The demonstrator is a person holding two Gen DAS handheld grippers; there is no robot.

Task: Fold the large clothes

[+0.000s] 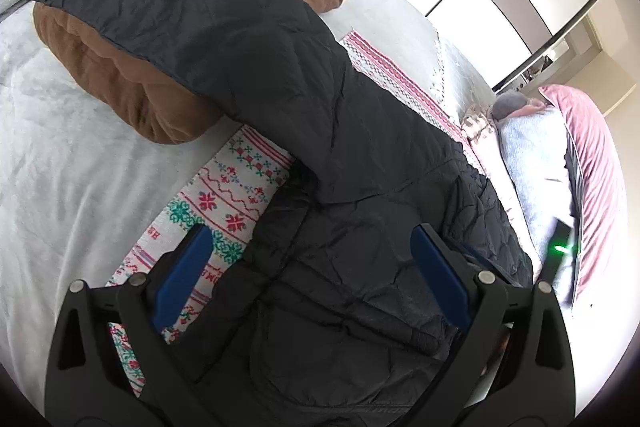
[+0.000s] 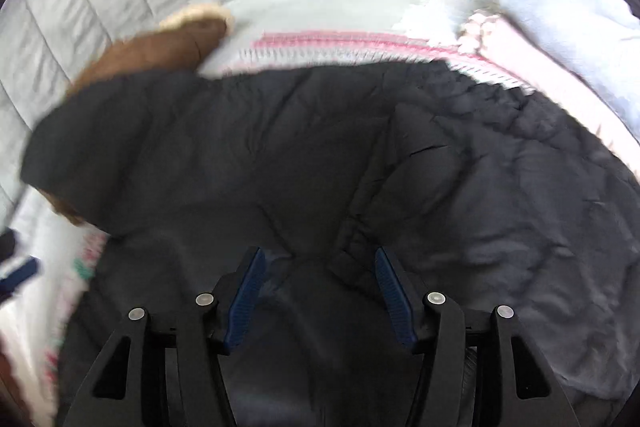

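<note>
The right gripper [image 2: 318, 259] stands about half open over a black quilted jacket [image 2: 320, 147], its blue pads clear of the fabric and gripping nothing. The left gripper [image 1: 316, 239] is spread wide above the same jacket's near edge, also empty; its left pad [image 1: 182, 279] hovers over a patterned blanket [image 1: 228, 187]. The jacket lies on a grey bed [image 1: 60, 167], its long axis running from the near edge diagonally towards the far left corner, where its end drapes over a brown fleece garment [image 1: 120, 79]. Only the left view shows a device with a green light [image 1: 560, 251] at the bed's right edge, beside pink and blue pillows [image 1: 532, 163].
</note>
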